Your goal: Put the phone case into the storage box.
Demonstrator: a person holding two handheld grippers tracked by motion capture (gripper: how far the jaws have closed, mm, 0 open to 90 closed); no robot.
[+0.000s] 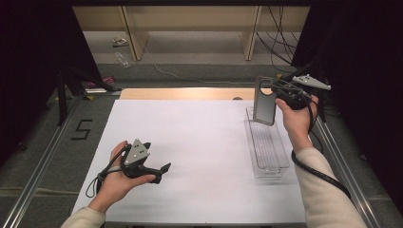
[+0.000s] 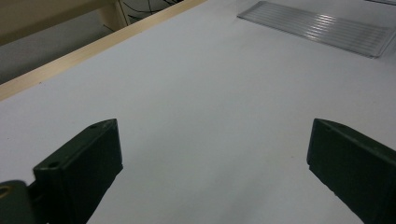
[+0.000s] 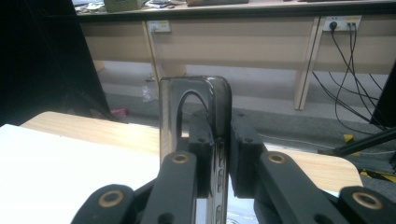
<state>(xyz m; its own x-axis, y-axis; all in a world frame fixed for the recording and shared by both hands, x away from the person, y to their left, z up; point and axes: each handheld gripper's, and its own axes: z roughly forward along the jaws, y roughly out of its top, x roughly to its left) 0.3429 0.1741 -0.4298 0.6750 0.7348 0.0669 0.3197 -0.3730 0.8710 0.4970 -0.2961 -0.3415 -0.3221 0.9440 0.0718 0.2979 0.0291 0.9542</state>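
Right claw (image 3: 215,154) pinches phone case (image 3: 196,100); high view reveals tray (image 1: 268,147) beneath.

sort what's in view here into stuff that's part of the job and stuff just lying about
Part of the job:
- phone case, gripped upright in the right gripper
- clear ribbed tray below it
- left gripper, open, empty

Just lying about:
- plastic bottle on the floor
- cables beyond the table
- small pink item on the floor

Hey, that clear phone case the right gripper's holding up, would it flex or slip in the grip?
The phone case looks thin and glossy, so it probably flexes and may slip. The right gripper pinches one edge only, so the case could pivot. It hangs above the clear tray, likely light.
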